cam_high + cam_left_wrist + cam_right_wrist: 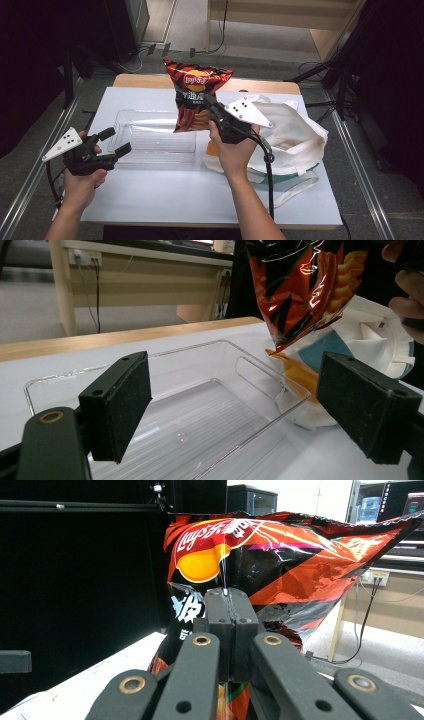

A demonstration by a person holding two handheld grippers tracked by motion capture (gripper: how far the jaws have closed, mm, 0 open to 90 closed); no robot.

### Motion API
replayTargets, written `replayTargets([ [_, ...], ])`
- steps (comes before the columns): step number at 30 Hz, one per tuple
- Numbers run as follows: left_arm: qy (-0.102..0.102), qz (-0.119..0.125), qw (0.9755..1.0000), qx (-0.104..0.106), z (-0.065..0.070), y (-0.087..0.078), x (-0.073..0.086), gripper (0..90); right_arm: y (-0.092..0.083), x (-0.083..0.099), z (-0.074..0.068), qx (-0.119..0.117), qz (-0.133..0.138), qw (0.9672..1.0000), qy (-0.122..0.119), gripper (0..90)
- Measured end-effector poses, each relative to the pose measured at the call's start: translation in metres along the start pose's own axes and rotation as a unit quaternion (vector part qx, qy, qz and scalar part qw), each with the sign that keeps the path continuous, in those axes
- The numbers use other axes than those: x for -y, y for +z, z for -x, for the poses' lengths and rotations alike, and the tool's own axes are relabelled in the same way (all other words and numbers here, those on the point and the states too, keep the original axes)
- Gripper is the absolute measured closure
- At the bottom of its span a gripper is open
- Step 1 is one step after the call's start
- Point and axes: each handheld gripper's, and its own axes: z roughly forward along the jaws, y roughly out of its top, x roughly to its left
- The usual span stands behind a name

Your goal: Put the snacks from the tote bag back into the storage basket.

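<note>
A person stands at a white worktop (pixel 165 195) holding a two-jaw gripper in each hand.

The right gripper (pixel 212 106) is raised above the middle of the worktop, and its jaws are pressed together on a bag of crisps (pixel 196 95), pinching the foil at the bag's right side. The bag is red, orange and black with a round yellow logo, and it hangs upright in the air, clear of the worktop. In the right gripper view the two black jaws meet with a fold of the bag (pixel 280 560) caught between them, and the bag spreads wide behind them.

Below and to the left of the bag lies a clear plastic tray (pixel 150 150), shallow and rectangular, flat on the worktop with nothing visible inside it. The bag's lower edge hangs over the tray's right end as seen from the high view.

The left gripper (pixel 119 141) is held low at the left edge of the worktop, just beside the tray's left end. Its jaws stand apart with nothing between them. In the left gripper view they frame the tray (pixel 200 405), with the bag (pixel 305 290) hanging beyond it at upper right.

On the right side of the worktop lies a crumpled white cloth tote bag (pixel 295 135), its strap trailing toward the near edge.
</note>
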Motion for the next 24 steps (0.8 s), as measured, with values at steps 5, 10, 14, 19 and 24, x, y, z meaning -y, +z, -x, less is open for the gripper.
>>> replayTargets([
  [5, -0.001, -0.001, 1.0, 0.0, 0.001, 0.0, 0.0, 14.9, 0.005, 0.003, -0.004, -0.002, 0.0, 1.0, 0.0, 90.0],
  [10, 0.003, -0.002, 1.0, -0.002, 0.001, 0.0, 0.0, 15.1, 0.01, 0.007, -0.009, -0.004, -0.004, 1.0, 0.002, 90.0],
  [14, 0.002, -0.002, 1.0, 0.001, 0.003, 0.001, 0.0, 15.1, 0.015, 0.01, -0.012, -0.005, -0.006, 1.0, 0.003, 90.0],
  [19, 0.006, -0.006, 1.0, 0.001, 0.004, 0.001, 0.001, 15.1, 0.02, 0.014, -0.016, -0.005, -0.006, 1.0, 0.005, 90.0],
  [24, 0.007, -0.006, 1.0, 0.001, 0.004, 0.001, 0.001, 15.2, 0.025, 0.018, -0.021, -0.008, -0.01, 0.9999, 0.009, 90.0],
])
